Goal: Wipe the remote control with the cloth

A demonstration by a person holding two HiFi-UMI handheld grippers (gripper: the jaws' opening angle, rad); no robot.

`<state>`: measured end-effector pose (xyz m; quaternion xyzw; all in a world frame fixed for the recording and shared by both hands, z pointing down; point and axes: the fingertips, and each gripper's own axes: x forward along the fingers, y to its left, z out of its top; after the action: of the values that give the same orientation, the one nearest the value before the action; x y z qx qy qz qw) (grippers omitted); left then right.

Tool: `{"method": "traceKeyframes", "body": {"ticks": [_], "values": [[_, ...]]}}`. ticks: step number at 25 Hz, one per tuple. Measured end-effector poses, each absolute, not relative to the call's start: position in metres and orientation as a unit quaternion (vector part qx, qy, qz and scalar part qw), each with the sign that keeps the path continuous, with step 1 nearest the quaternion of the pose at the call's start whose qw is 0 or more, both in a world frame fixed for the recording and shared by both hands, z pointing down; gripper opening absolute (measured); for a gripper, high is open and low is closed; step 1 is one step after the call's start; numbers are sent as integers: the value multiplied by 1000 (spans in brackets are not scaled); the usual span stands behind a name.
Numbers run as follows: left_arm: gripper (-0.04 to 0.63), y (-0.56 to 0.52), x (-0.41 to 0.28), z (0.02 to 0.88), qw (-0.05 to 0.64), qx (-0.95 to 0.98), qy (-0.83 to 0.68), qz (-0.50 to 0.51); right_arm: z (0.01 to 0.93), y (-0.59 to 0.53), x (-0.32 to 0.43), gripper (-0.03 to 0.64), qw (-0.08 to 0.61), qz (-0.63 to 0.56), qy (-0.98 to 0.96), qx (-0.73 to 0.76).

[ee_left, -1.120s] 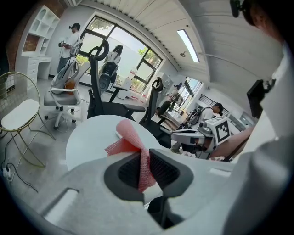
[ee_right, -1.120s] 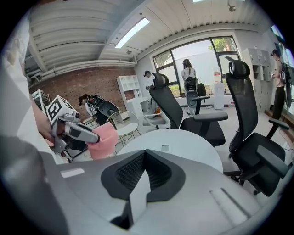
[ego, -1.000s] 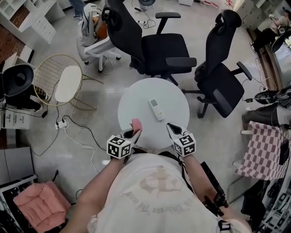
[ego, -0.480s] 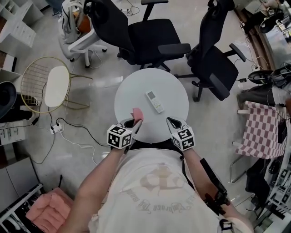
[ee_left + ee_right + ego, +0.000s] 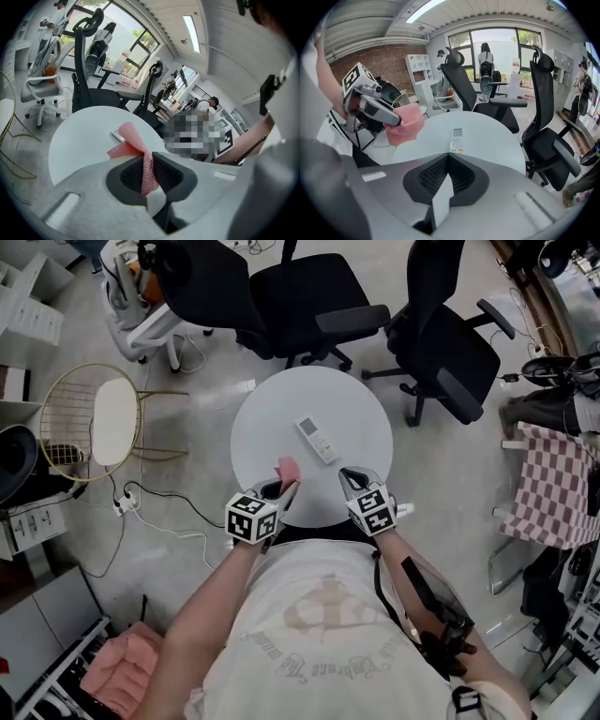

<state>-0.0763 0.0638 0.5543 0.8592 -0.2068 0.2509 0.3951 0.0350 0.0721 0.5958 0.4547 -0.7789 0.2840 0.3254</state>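
Note:
A white remote control (image 5: 317, 439) (image 5: 456, 139) (image 5: 117, 136) lies flat near the middle of the round white table (image 5: 356, 418). My left gripper (image 5: 284, 483) (image 5: 146, 157) is shut on a pink cloth (image 5: 287, 469) (image 5: 133, 145) (image 5: 405, 124), holding it above the table's near edge, to the left of the remote and short of it. My right gripper (image 5: 345, 476) (image 5: 447, 157) is shut with nothing between its jaws, over the near edge, pointing toward the remote from just below it.
Two black office chairs (image 5: 309, 296) (image 5: 450, 343) stand beyond the table. A gold wire chair with a white seat (image 5: 103, 418) is at the left, with cables on the floor (image 5: 155, 517). A checked cloth (image 5: 553, 488) hangs at the right.
Both grippers have sunk a little and come forward over the table's near edge, closer to the remote. The cloth stays held in the left gripper. The head view has shifted.

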Motion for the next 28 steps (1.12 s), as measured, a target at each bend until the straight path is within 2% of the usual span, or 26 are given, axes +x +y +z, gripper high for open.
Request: {"method": "traceKeyframes", "body": {"ticks": [9, 14, 20, 24, 28], "values": [[35, 47, -52, 573, 395, 849, -198, 288, 622, 54, 37, 9, 346, 289, -775, 443], [35, 38, -41, 579, 393, 848, -194, 298, 635, 40, 40, 115, 346, 295, -767, 452], [35, 31, -44, 580, 397, 845, -204, 295, 659, 29, 29, 305, 373, 309, -757, 439], [35, 31, -57, 581, 406, 839, -212, 293, 676, 26, 18, 337, 403, 301, -752, 427], [35, 28, -66, 584, 412, 837, -211, 292, 688, 24, 16, 314, 422, 285, -745, 431]]}}
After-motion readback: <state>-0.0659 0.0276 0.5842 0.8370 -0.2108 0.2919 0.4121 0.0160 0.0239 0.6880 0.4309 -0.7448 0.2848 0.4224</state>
